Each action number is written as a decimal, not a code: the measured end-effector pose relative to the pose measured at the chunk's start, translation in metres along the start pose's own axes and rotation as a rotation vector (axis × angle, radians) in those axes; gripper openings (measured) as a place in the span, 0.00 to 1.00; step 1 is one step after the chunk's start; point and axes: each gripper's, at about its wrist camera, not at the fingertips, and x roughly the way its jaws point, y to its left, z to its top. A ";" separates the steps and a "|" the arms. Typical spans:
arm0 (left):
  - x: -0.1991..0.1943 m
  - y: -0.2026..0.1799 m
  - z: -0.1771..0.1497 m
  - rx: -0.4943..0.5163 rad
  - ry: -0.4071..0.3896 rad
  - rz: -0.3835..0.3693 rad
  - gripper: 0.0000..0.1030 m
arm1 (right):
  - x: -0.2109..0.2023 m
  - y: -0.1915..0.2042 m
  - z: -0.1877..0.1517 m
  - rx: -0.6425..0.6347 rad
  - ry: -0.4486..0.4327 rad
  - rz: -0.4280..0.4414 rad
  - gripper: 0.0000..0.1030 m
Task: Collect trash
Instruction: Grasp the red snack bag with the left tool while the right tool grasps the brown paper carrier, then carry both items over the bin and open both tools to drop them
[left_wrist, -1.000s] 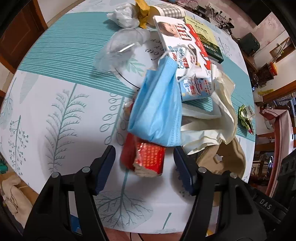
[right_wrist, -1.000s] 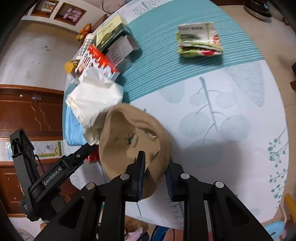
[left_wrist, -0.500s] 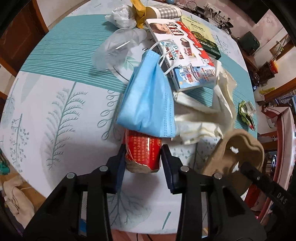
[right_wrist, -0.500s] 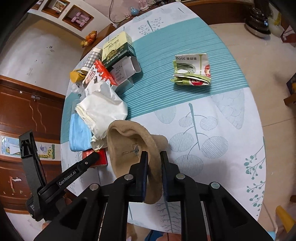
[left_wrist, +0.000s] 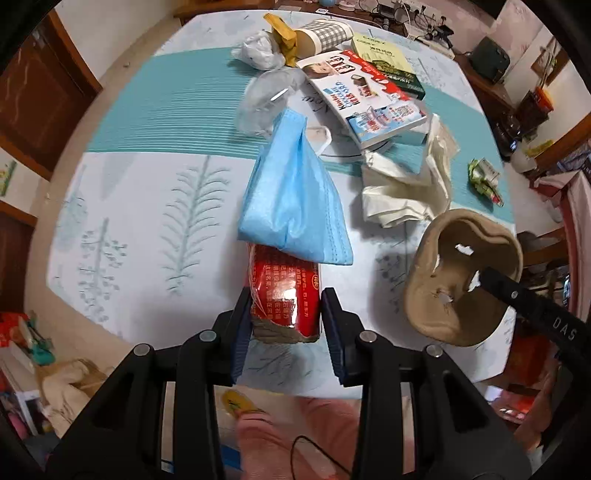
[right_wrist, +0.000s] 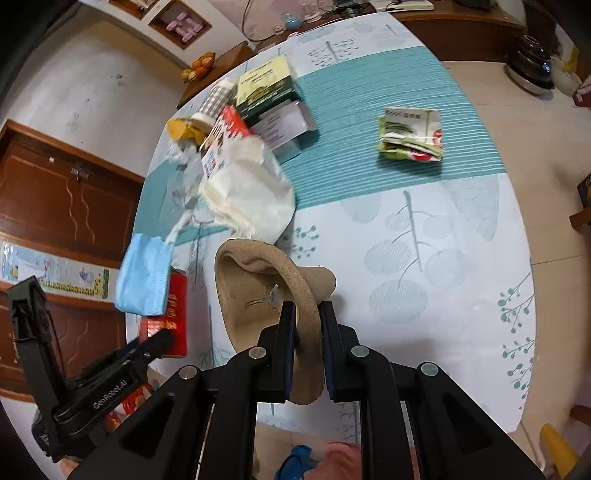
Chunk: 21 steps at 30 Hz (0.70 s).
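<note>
My left gripper (left_wrist: 286, 314) is shut on a red foil packet (left_wrist: 284, 291), lifted a little off the table, with a blue face mask (left_wrist: 295, 199) draped over its far end. My right gripper (right_wrist: 306, 328) is shut on the rim of a brown pulp cup carrier (right_wrist: 266, 288), held tilted above the table; the carrier also shows in the left wrist view (left_wrist: 461, 273). The red packet (right_wrist: 173, 314) and mask (right_wrist: 146, 277) show at the left of the right wrist view.
On the round table (left_wrist: 147, 203) lie a crumpled white paper bag (left_wrist: 406, 195), a chocolate box (left_wrist: 365, 99), a green box (left_wrist: 384, 62), a checked paper cup (left_wrist: 325, 33), clear plastic (left_wrist: 262, 99) and a green wrapper (right_wrist: 410, 133). The table's near edge is close below both grippers.
My left gripper closed on the red packet and lifted it with the mask. My right gripper raised and tilted the cup carrier off the table.
</note>
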 end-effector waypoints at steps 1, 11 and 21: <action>-0.002 0.001 -0.003 0.013 0.005 0.019 0.32 | 0.000 0.001 -0.002 -0.002 0.003 -0.001 0.13; -0.005 -0.010 -0.023 0.210 -0.045 0.293 0.32 | -0.007 0.007 -0.023 -0.001 -0.005 -0.020 0.13; -0.005 -0.010 -0.043 0.279 -0.057 0.283 0.32 | -0.017 0.008 -0.052 0.026 -0.029 -0.055 0.13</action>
